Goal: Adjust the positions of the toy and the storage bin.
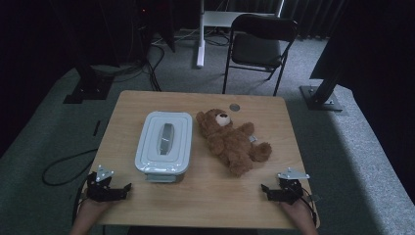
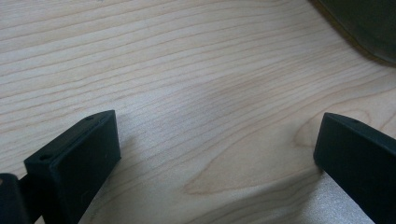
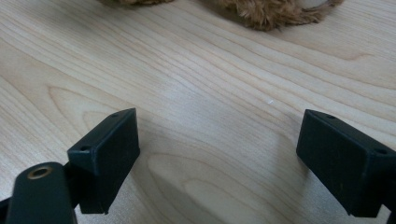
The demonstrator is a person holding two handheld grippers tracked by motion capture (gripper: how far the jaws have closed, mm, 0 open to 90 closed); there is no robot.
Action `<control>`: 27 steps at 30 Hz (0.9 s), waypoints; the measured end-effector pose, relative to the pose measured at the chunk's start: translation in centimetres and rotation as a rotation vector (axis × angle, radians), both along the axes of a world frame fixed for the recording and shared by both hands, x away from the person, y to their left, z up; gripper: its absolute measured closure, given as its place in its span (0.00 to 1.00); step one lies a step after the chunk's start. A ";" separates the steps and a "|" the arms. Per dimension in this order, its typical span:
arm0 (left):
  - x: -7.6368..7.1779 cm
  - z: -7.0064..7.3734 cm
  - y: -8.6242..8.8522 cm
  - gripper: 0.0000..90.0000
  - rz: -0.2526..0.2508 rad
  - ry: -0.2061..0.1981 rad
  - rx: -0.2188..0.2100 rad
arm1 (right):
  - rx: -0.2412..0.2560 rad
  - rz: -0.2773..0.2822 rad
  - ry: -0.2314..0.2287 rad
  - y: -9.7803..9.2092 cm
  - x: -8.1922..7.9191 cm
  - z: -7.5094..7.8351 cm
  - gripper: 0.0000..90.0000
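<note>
- Grippers rest at the near table edge: the left gripper (image 1: 117,190) at the near-left corner, the right gripper (image 1: 270,192) at the near-right, each with jaws spread wide apart, holding nothing.
- Bare wood of the table (image 2: 187,93) lies between the left jaws in the left gripper view.
- Brown fur of the teddy bear (image 3: 275,11) shows just ahead of the right jaws.
- Farther in, the bear (image 1: 230,139) lies on its back, long axis running diagonally, head far-left, legs toward the right hand, which I judge nearer.
- Beside it, just left, sits the white lidded box (image 1: 164,142), ahead and to the right of the left gripper.
</note>
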State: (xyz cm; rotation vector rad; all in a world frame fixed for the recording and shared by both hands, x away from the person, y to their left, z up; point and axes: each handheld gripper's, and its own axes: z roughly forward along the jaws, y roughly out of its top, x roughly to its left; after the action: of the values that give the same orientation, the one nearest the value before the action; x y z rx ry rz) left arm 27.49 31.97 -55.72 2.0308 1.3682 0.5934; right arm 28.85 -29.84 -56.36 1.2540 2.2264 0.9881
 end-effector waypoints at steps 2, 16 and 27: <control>0.0 0.0 0.0 0.01 0.000 0.000 0.000 | 0.001 0.000 0.000 0.0 -0.1 0.0 0.14; 0.0 0.0 0.0 0.01 -0.005 0.002 0.001 | -0.003 0.005 0.060 0.9 -0.2 0.6 0.15; 0.1 0.0 0.0 0.01 -0.006 0.002 0.001 | 0.023 0.036 0.066 1.9 0.6 2.1 0.16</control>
State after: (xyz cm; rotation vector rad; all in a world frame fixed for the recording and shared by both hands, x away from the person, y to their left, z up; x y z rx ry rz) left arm 27.55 31.98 -55.70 2.0361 1.3626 0.5900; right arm 29.46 -27.97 -54.28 1.2783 2.3011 1.0026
